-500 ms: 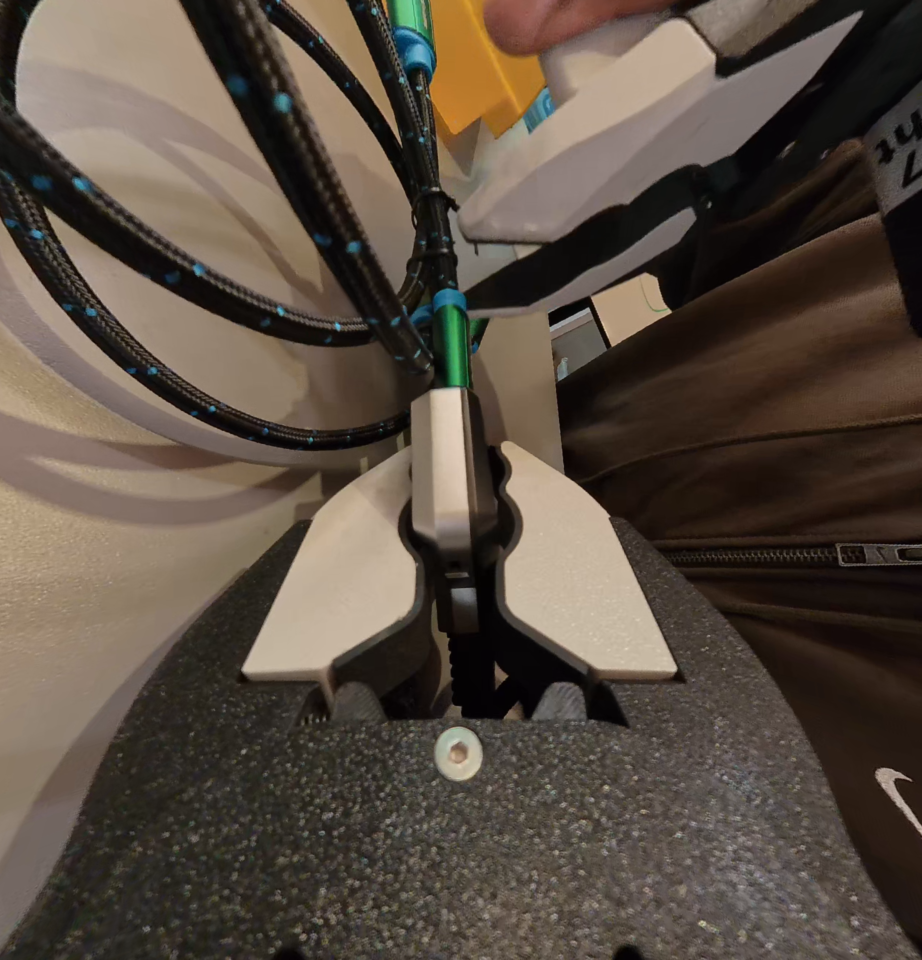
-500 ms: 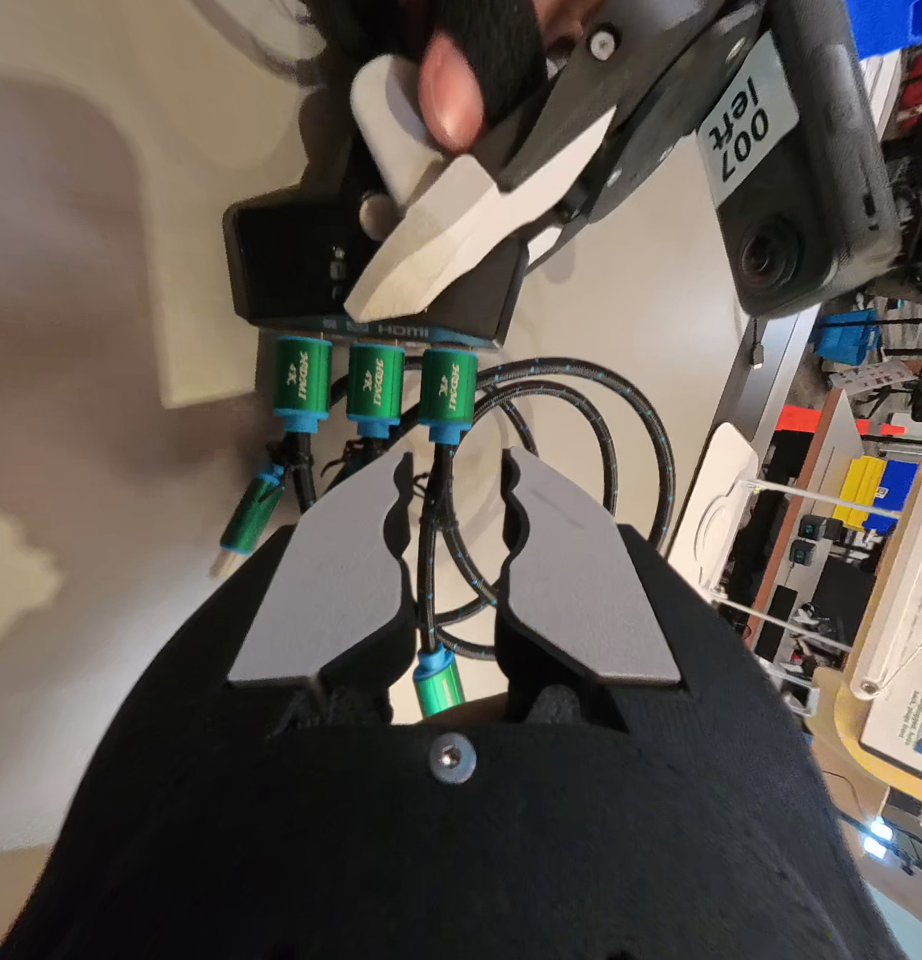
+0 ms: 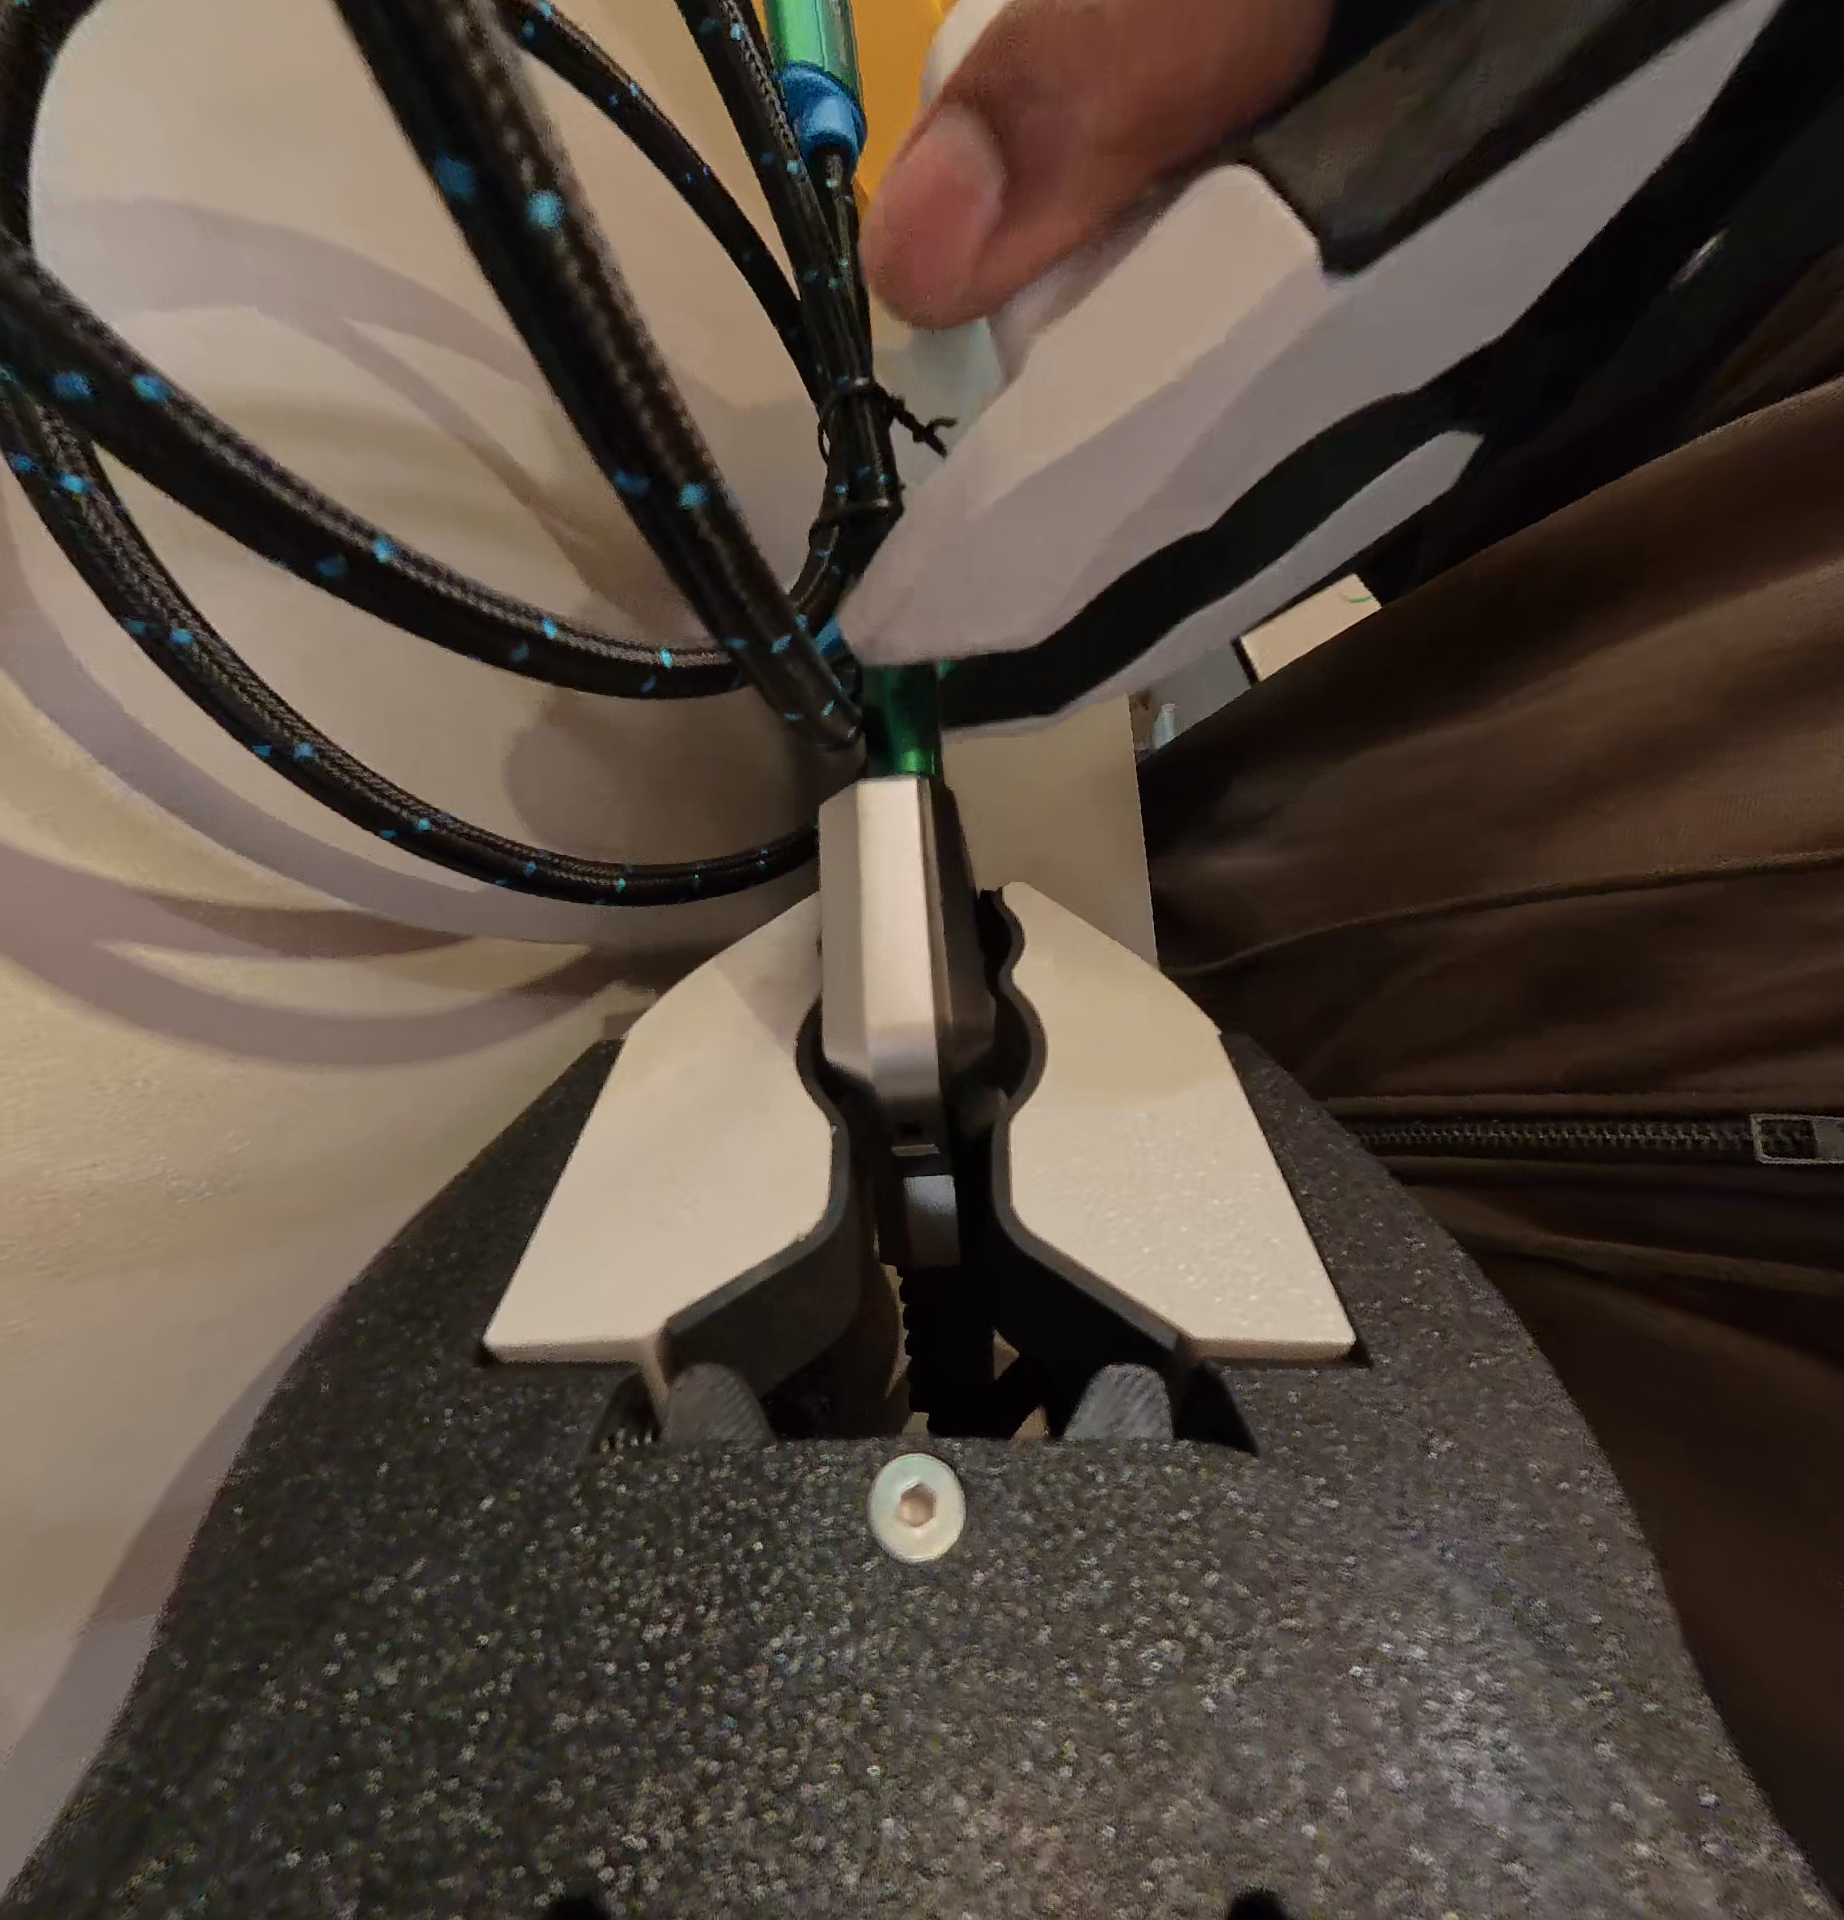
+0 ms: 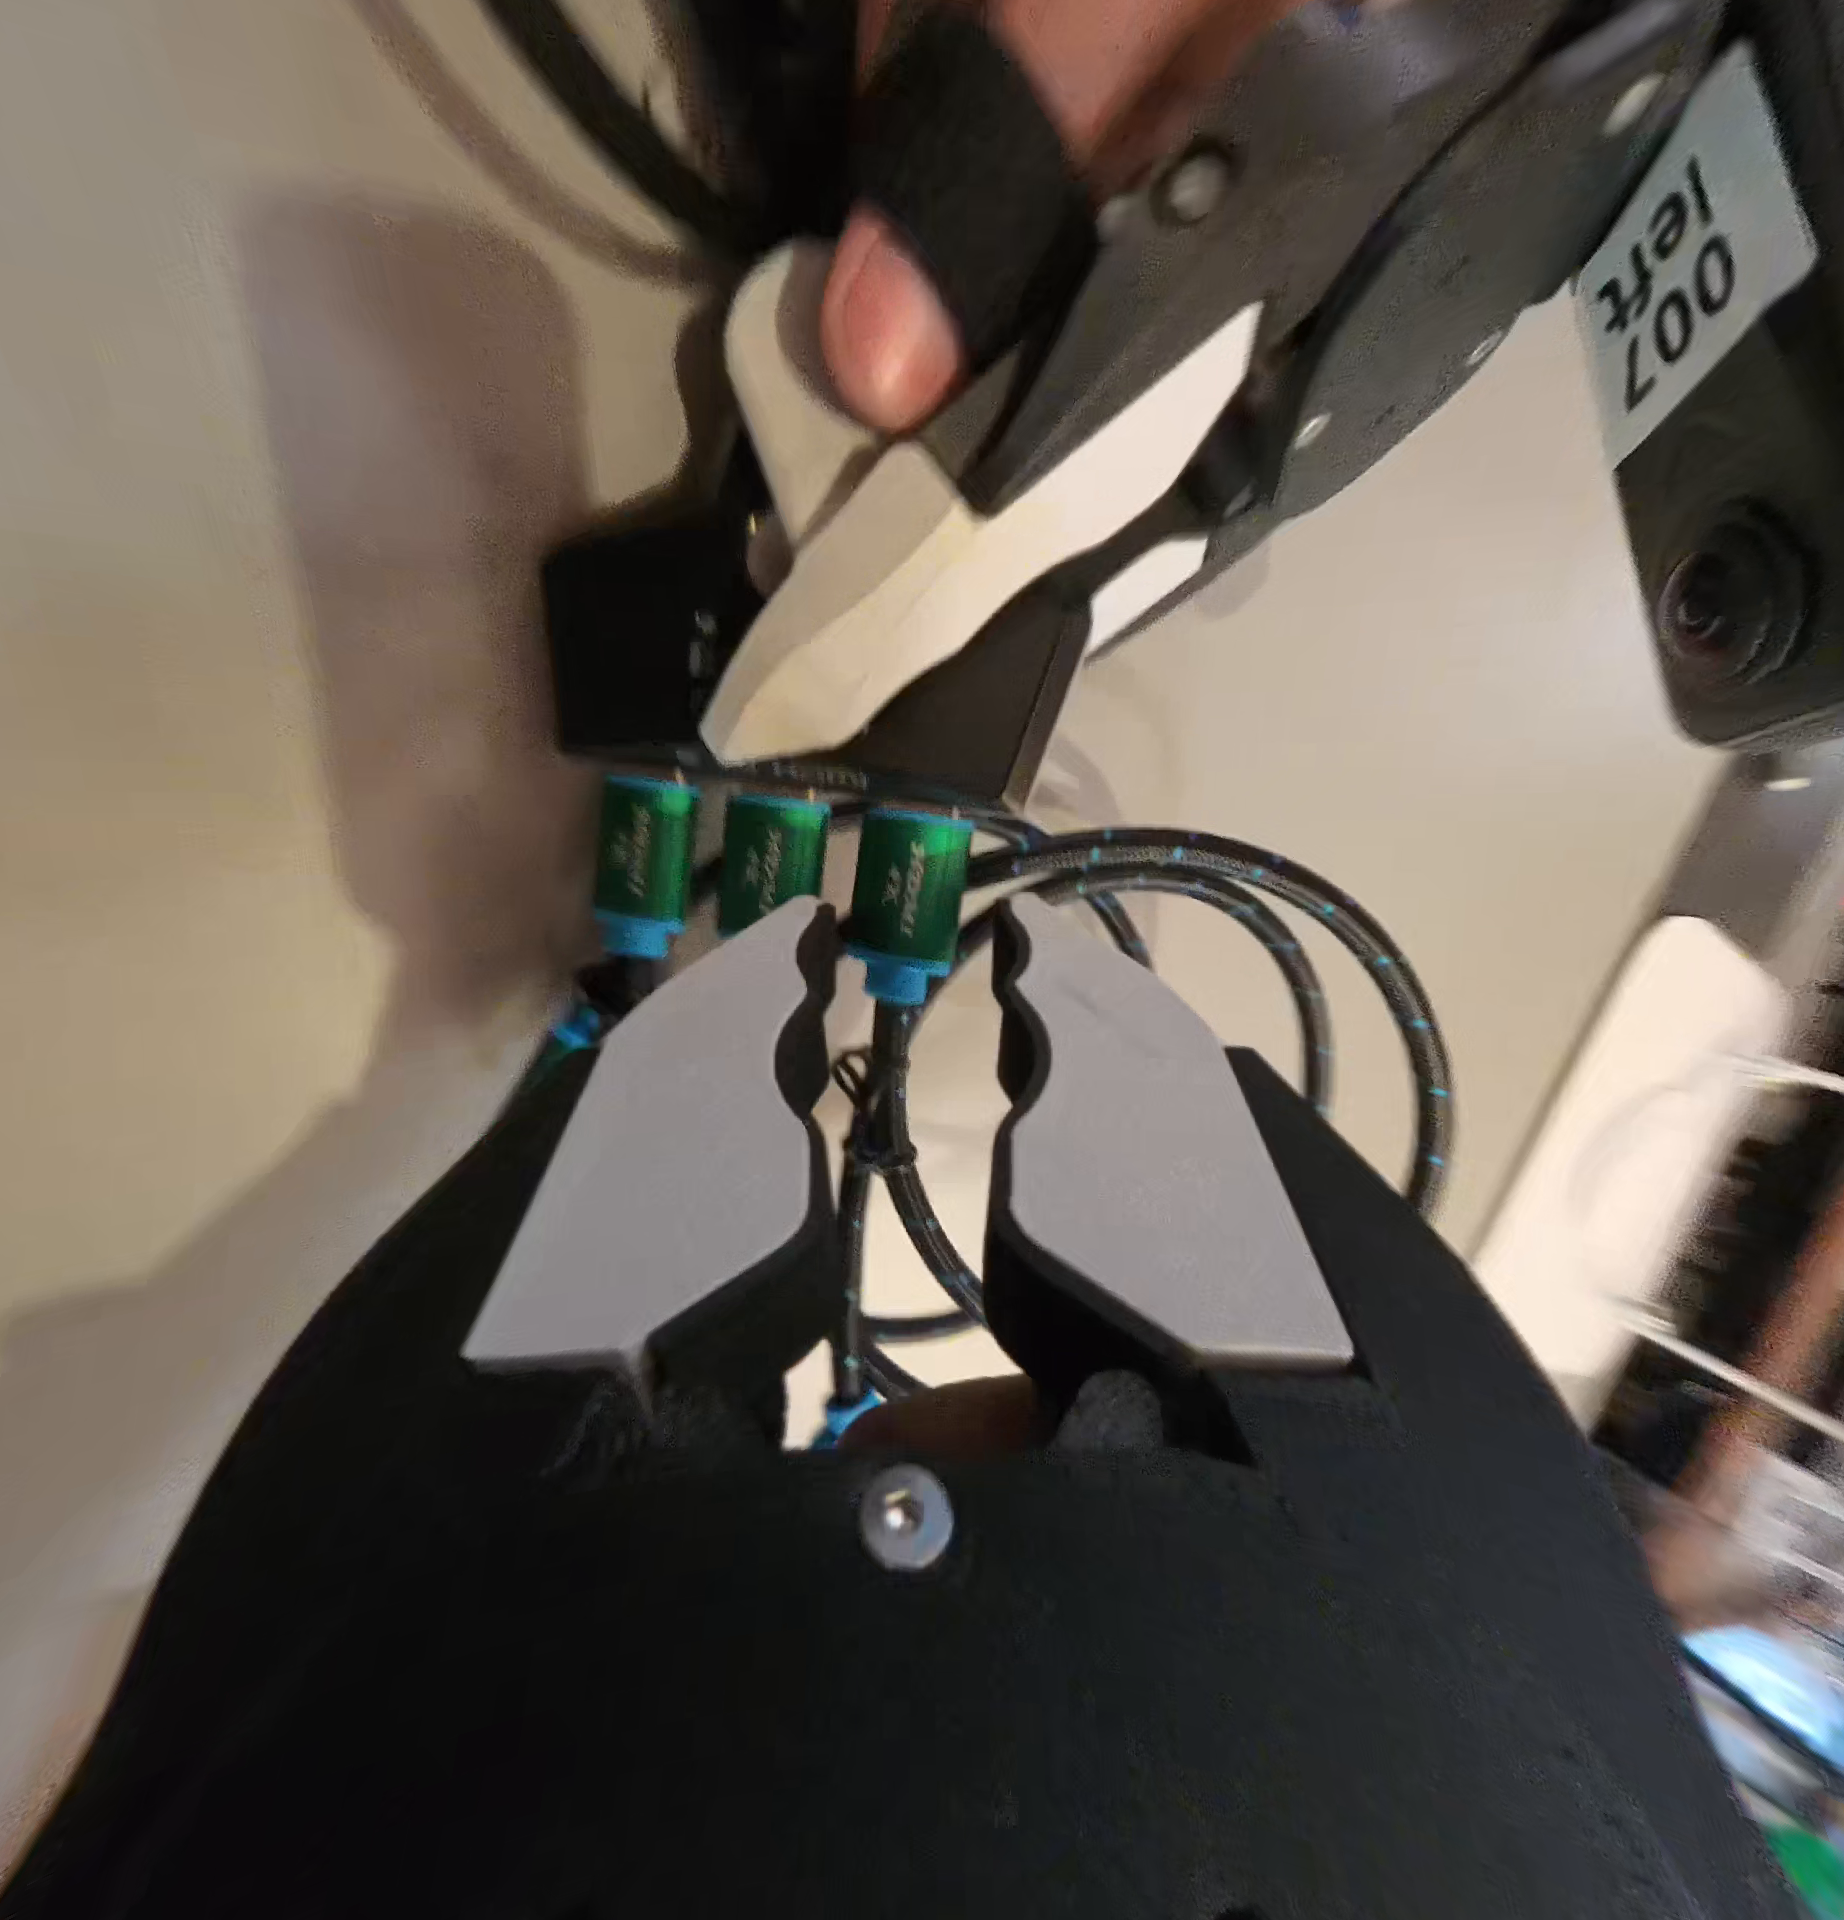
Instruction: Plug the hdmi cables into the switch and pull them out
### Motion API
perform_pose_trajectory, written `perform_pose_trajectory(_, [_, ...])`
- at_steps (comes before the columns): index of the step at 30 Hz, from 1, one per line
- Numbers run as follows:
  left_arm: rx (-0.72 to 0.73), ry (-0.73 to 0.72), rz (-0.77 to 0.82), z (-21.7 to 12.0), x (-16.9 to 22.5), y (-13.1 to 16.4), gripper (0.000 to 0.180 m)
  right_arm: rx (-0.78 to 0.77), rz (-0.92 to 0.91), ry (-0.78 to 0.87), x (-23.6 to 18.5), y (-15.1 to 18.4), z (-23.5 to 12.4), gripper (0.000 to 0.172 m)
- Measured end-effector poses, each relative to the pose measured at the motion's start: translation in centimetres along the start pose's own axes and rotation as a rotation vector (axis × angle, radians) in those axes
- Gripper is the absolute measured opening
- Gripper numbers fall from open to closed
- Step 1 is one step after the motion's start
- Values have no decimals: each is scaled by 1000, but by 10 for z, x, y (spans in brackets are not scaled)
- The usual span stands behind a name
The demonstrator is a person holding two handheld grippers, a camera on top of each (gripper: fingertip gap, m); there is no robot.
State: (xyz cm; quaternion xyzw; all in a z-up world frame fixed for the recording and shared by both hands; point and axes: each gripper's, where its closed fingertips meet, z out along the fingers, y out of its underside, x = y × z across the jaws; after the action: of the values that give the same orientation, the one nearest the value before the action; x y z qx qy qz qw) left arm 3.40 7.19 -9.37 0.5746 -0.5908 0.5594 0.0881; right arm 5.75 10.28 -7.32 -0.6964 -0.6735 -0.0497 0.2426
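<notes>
Black box (image 4: 627, 634) with a row of sockets sits on the pale tabletop (image 4: 274, 520), gripped by the left tongs (image 3: 913, 997); their pads press on both of its sides, and seen end-on it shows as a thin grey and black slab (image 3: 887, 935); three green plugs (image 4: 772, 868) with blue collars stick out of its near edge, side by side; black braided cables (image 4: 1313, 935) with blue flecks run from the plugs and curl in loops across the tabletop; the right tongs (image 4: 902, 935) are open, with the plug at the right end of the row (image 4: 902, 883) sitting between their tips; there is a gap on each side, so the pads do not press on it; that plug's cable (image 4: 876, 1143) runs back between the two fingers; a fingertip (image 4: 887, 322) rests on the white trigger of the left tongs; a brown jacket with a zip (image 3: 1520, 1039) fills the right side of the left wrist view; shelves with blurry things stand far off to the right (image 4: 1780, 1351).
</notes>
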Motion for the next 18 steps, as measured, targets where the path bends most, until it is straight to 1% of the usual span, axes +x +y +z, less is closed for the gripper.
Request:
perform_pose_trajectory(2, [3, -21, 35, 1, 0, -1, 24, 66, 114, -102, -4, -8, -3, 27])
perform_pose_trajectory(3, [5, -30, 48, 1, 0, -2, 24, 56, 133, -111, -3, -6, -2, 25])
perform_pose_trajectory(5, [7, -55, 73, 0, -1, -4, 24, -12, 109, -82, 0, 5, 3, 22])
perform_pose_trajectory(7, [0, -80, 88, 0, -3, -3, 25, -13, 101, -84, -1, 4, 5, 19])
perform_pose_trajectory(12, [1, -78, 91, 0, -2, -3, 25, -5, 30, -47, 0, 0, 4, 20])
perform_pose_trajectory(16, [12, -85, 87, -1, -4, -5, 25, 57, 9, -18, 2, -8, -3, 21])
perform_pose_trajectory(18, [7, -95, 95, -1, -4, -5, 25, 48, -12, -16, 2, -8, -1, 21])
